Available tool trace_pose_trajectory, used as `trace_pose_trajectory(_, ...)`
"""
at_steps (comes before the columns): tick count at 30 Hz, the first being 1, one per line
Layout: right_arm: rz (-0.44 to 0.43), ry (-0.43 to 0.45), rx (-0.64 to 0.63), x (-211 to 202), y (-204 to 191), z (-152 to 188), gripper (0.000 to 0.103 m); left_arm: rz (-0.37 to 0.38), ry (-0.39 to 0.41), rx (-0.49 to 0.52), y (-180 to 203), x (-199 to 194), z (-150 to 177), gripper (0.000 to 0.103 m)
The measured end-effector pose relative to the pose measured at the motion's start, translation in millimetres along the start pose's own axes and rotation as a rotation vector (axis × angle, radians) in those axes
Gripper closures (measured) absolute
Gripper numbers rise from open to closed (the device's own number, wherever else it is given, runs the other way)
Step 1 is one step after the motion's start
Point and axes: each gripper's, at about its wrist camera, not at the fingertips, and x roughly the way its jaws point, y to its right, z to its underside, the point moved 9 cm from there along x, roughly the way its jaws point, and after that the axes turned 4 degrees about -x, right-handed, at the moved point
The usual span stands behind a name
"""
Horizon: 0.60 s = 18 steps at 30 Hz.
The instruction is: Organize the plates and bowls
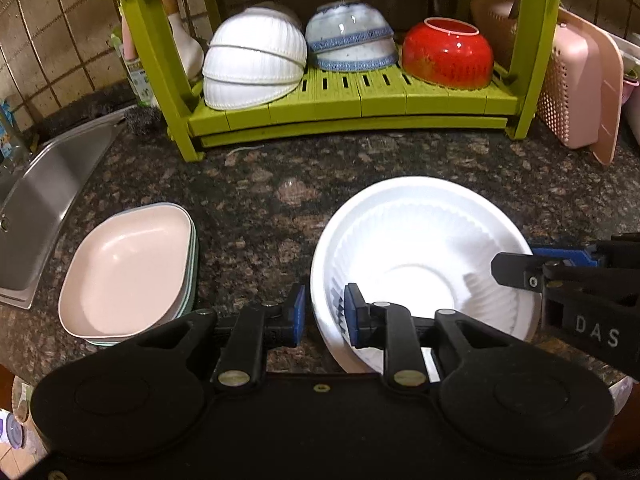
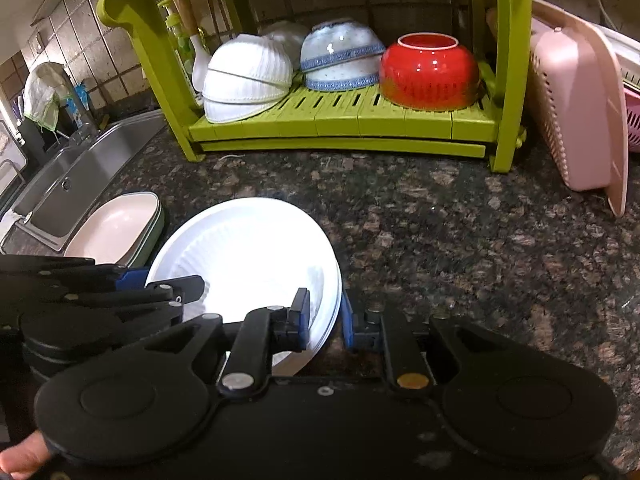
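— What have your tools got hold of?

— My left tool (image 1: 324,314) straddles the near left rim of the white fluted plastic plates (image 1: 420,248), one blue pad inside, one outside, a gap visible at the outer pad. My right tool (image 2: 325,318) straddles the right rim the same way, partly open, not clamped.

— Where do the plates sit?

— Stacked on the speckled granite bench (image 1: 248,184), near its front edge. Left of them lies a stack of pale pink square dishes (image 1: 128,272), beside the steel sink (image 1: 48,200).

— And further back?

— The green plastic rack (image 1: 352,100) at the bench's rear, holding upturned white ribbed bowls (image 1: 252,60), blue-banded bowls (image 1: 352,40) and a red bowl (image 1: 448,56).
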Motion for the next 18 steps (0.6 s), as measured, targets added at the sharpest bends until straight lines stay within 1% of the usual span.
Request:
trace_pose_trajectory(6, -0.019, -0.015, 0.029, 1.4, 0.9, -0.1, 0.079, 0.01, -0.031, -0.022, 0.7, 7.9, 1.9, 0.068)
trace_pose_trajectory(8, -0.024, -0.019, 0.037, 1.7, 1.0, -0.2, 0.077, 0.007, -0.027, -0.022, 1.2, 7.9, 1.4, 0.068)
trace_pose_trajectory(12, -0.023, -0.02, 0.036, 2.3, -0.4, 1.3, 0.076, 0.01, -0.022, -0.03, 1.0, 7.7, 0.3, 0.068)
trace_pose_trajectory(18, -0.022, -0.002, 0.029, 1.6, -0.9, -1.4, 0.07, 0.029, -0.017, -0.066, -3.0, 7.5, -2.6, 0.069)
